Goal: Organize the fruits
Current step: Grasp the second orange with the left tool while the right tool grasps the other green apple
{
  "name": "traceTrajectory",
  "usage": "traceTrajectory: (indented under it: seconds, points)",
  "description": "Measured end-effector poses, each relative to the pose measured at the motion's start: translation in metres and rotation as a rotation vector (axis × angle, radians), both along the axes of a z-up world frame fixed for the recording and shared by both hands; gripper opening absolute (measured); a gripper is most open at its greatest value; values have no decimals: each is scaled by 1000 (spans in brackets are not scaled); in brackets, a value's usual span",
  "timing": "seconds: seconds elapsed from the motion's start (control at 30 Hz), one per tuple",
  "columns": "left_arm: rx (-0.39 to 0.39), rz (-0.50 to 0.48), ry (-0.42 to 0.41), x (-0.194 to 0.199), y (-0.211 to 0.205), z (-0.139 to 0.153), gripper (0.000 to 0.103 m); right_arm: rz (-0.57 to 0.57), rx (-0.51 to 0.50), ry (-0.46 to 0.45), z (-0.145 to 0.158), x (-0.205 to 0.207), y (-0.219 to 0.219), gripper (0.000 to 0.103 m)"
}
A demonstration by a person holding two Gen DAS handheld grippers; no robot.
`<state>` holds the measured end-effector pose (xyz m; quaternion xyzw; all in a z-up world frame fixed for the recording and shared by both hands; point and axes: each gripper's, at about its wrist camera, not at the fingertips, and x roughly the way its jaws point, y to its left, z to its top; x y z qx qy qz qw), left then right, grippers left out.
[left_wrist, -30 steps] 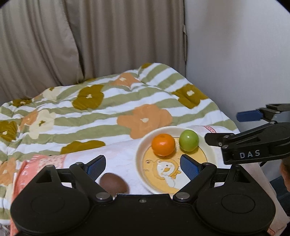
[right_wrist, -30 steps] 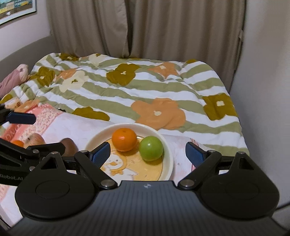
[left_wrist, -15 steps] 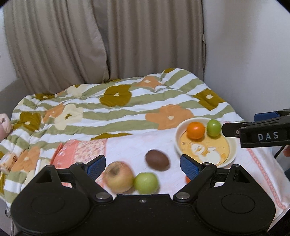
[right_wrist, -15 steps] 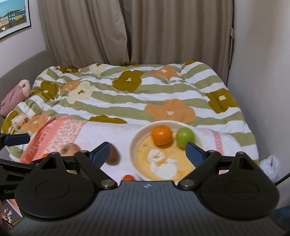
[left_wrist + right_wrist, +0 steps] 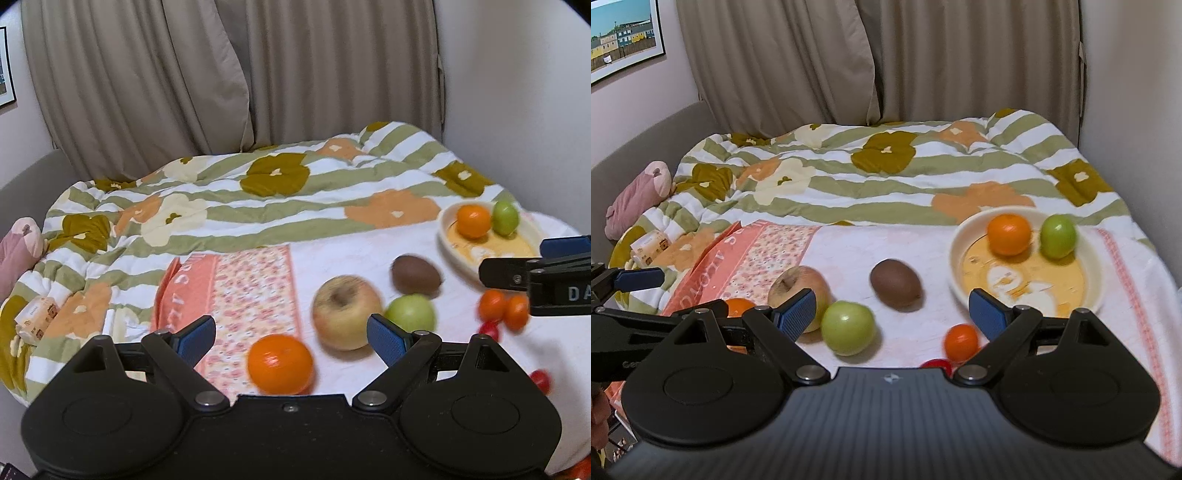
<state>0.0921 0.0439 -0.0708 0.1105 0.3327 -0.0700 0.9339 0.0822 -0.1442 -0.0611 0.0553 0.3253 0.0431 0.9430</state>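
— How are the tongs held?
— Both the left gripper and right gripper are spread wide, empty.
— What is nearest?
— The orange lies just ahead of the left gripper; the plate is far right.

Right claw open above towel on bed; kiwi, green apple, yellow apple loose; orange and lime-green fruit in plate.

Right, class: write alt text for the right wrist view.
An open right gripper hovers over a bed where a plate holds an orange and green fruit. A kiwi, apple and green apple lie loose on a towel.
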Motion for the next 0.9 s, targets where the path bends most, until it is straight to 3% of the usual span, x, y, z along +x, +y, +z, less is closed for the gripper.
traceTrajectory:
  seconds: [0.2, 0.5, 0.67, 0.73, 0.9]
  points:
    - [20, -12, 1, 11, 18, -33, 92, 19, 6, -43, -32, 5, 25, 103]
    - [51, -45, 14, 20, 16, -72, 91, 26, -11, -19, -71, 20, 45, 103]
    - [76, -74, 14, 26, 13, -82, 81, 32, -41, -9, -81, 27, 51, 103]
    - [82, -84, 20, 30, 14, -86, 68, 34, -54, 0, -85, 30, 53, 103]
    - [72, -98, 23, 31, 15, -87, 68, 34, -62, 8, -92, 37, 56, 101]
